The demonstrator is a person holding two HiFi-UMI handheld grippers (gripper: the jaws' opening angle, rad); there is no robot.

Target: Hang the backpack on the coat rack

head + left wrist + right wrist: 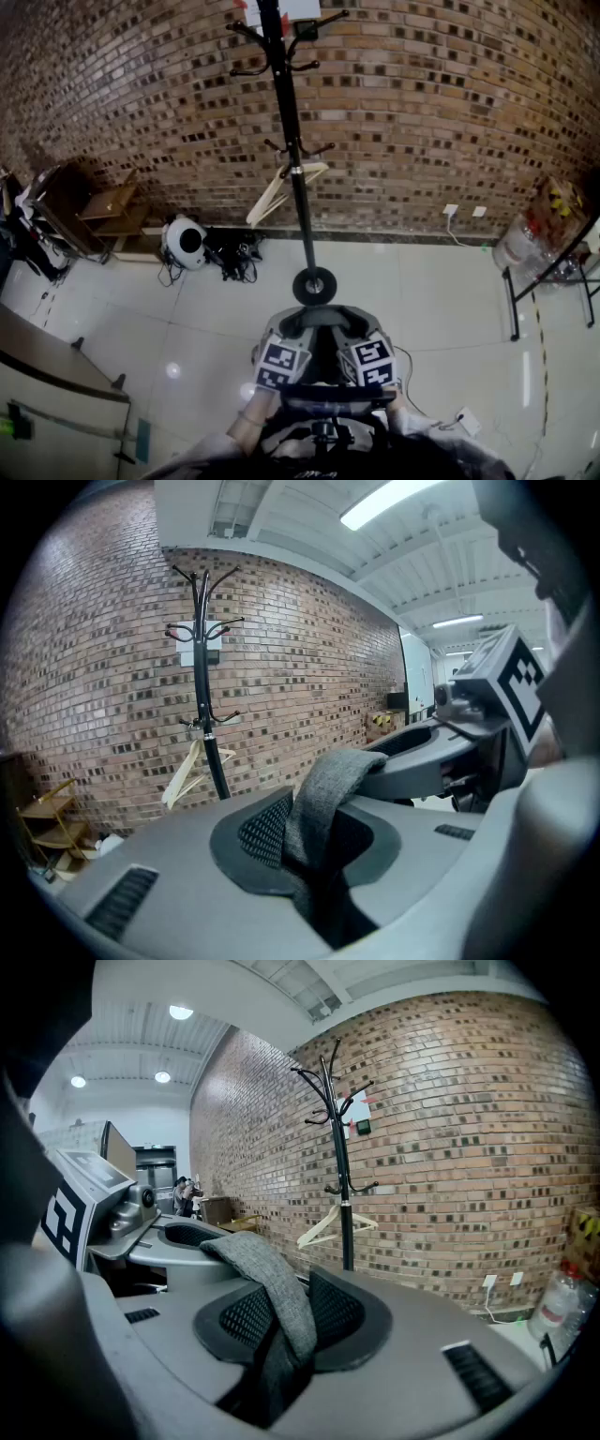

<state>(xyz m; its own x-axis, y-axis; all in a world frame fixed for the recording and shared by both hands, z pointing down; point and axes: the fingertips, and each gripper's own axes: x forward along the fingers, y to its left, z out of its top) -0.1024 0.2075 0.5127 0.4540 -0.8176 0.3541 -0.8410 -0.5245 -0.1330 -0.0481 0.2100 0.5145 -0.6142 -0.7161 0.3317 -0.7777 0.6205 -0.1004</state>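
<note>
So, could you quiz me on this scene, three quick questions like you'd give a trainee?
1. True or false: the coat rack stands in front of a brick wall.
2. What hangs on the rack? A) a backpack B) a wooden hanger C) a coat
3. What do the left gripper and the right gripper both clamp?
Key: 1 true; 2 B; 3 the grey strap running between them.

The head view looks steeply down from overhead at the floor (422, 300), rack (292, 141) and wall (422, 112). Each gripper view sits low, close behind its jaws, facing the rack; all three share rack and wall.
</note>
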